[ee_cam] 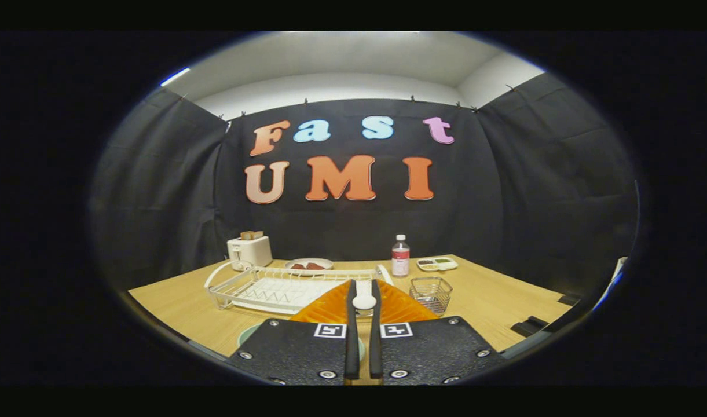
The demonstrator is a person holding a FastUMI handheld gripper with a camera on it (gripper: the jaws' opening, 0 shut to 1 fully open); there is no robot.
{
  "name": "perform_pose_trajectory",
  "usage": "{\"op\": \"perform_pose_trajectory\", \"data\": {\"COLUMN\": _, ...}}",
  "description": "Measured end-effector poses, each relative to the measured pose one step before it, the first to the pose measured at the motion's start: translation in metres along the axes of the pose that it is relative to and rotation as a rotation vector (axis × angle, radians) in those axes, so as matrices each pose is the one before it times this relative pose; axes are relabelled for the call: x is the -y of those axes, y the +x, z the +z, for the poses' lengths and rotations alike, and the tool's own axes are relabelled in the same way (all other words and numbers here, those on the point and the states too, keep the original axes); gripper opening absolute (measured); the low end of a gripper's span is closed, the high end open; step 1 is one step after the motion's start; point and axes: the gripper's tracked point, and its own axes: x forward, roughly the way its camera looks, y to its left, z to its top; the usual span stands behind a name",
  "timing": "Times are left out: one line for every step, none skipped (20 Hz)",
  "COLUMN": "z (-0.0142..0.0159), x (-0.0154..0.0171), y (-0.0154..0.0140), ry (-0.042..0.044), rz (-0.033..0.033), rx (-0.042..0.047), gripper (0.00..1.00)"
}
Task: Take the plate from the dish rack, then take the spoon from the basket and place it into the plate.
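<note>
Evidently the work is in its last stage. The gripper [363,298] has its two fingers drawn narrow on a white spoon [364,298], whose bowl stands up between the tips. The wire basket [431,292] sits just right of the fingers and looks empty. The white dish rack [284,285] ahead and to the left carries no plate that I can see. A pale green plate [246,335] shows its rim on the wooden table [492,301] under the gripper's body. Judged remaining: lower the spoon onto that plate and let go.
</note>
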Motion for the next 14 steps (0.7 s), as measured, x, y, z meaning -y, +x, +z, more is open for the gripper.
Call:
{"op": "perform_pose_trajectory", "data": {"z": -0.00492, "x": -0.00455, "y": -0.00055, "ry": 0.00873, "rz": 0.00680, "rx": -0.00697, "gripper": 0.07}}
{"op": "perform_pose_trajectory", "data": {"z": -0.00398, "x": -0.00522, "y": -0.00067, "ry": 0.00758, "rz": 0.00880, "rx": -0.00796, "gripper": 0.07}}
{"op": "perform_pose_trajectory", "data": {"z": -0.00596, "x": -0.00483, "y": 0.00066, "ry": 0.00417, "rz": 0.00830, "rx": -0.00909, "gripper": 0.07}}
{"op": "perform_pose_trajectory", "data": {"z": -0.00607, "x": -0.00461, "y": 0.00204, "ry": 0.00052, "rz": 0.00731, "rx": -0.01072, "gripper": 0.07}}
{"op": "perform_pose_trajectory", "data": {"z": -0.00571, "x": -0.00413, "y": 0.00251, "ry": -0.00277, "rz": 0.00627, "rx": -0.01122, "gripper": 0.07}}
{"op": "perform_pose_trajectory", "data": {"z": -0.00597, "x": -0.00415, "y": 0.00181, "ry": -0.00237, "rz": 0.00565, "rx": -0.01144, "gripper": 0.07}}
{"op": "perform_pose_trajectory", "data": {"z": -0.00549, "x": -0.00488, "y": 0.00287, "ry": -0.00141, "rz": 0.00754, "rx": -0.01110, "gripper": 0.07}}
{"op": "perform_pose_trajectory", "data": {"z": -0.00595, "x": -0.00467, "y": 0.00244, "ry": -0.00052, "rz": 0.00924, "rx": -0.01166, "gripper": 0.07}}
{"op": "perform_pose_trajectory", "data": {"z": -0.00606, "x": -0.00477, "y": 0.00285, "ry": 0.00109, "rz": 0.00821, "rx": -0.01183, "gripper": 0.07}}
{"op": "perform_pose_trajectory", "data": {"z": -0.00646, "x": -0.00434, "y": 0.00154, "ry": -0.00087, "rz": 0.00898, "rx": -0.01343, "gripper": 0.07}}
{"op": "perform_pose_trajectory", "data": {"z": -0.00604, "x": -0.00385, "y": 0.00228, "ry": -0.00183, "rz": 0.00743, "rx": -0.01287, "gripper": 0.07}}
{"op": "perform_pose_trajectory", "data": {"z": -0.00627, "x": -0.00353, "y": 0.00157, "ry": -0.00261, "rz": 0.00856, "rx": -0.01367, "gripper": 0.07}}
{"op": "perform_pose_trajectory", "data": {"z": -0.00562, "x": -0.00372, "y": 0.00103, "ry": -0.00153, "rz": 0.00741, "rx": -0.01420, "gripper": 0.07}}
{"op": "perform_pose_trajectory", "data": {"z": -0.00779, "x": -0.00223, "y": 0.00168, "ry": -0.00042, "rz": 0.00678, "rx": -0.01942, "gripper": 0.07}}
